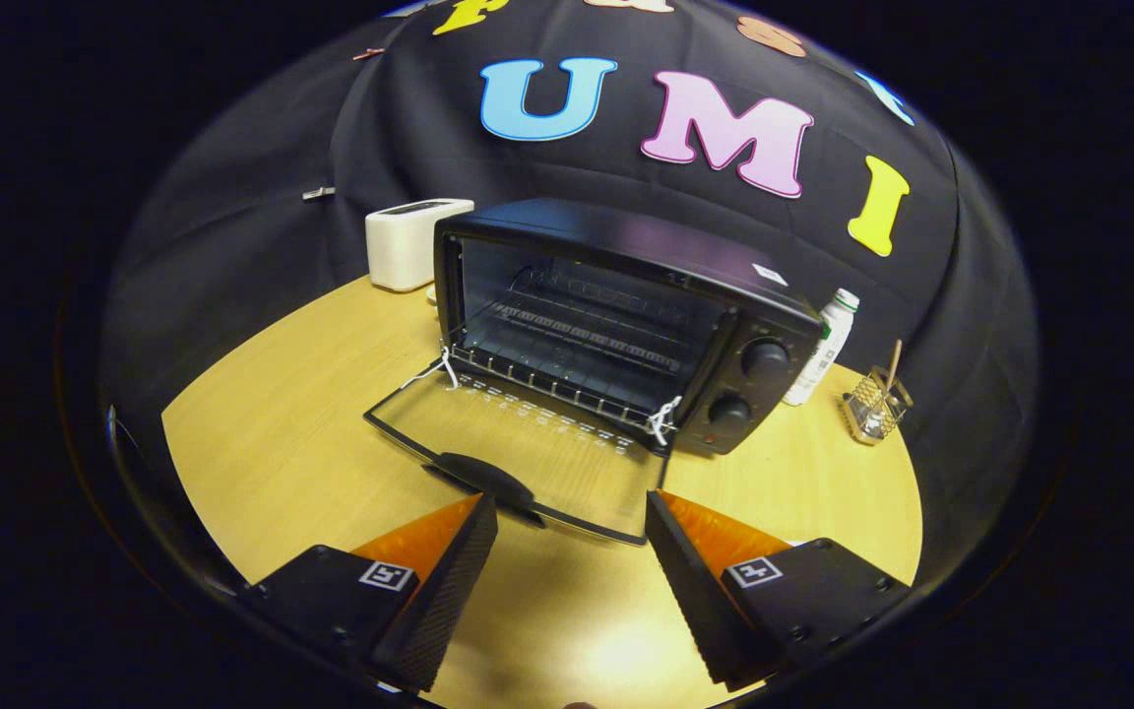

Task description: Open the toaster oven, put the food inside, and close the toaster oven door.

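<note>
A black toaster oven (pixel 626 295) stands on the wooden table (pixel 272 414) beyond my fingers. Its glass door (pixel 518 458) is folded fully down flat on the table, with the dark handle (pixel 488 481) at its near edge. The wire rack (pixel 577 345) inside carries nothing that I can see. My gripper (pixel 572 507) hovers just in front of the door's near edge, open, with nothing between its fingers. The left fingertip is close to the door handle.
A white toaster (pixel 414 241) stands behind the oven on the left. To the oven's right are a white bottle with a green label (pixel 823 345) and a small wire holder with a stick (pixel 877 404), near the table's edge.
</note>
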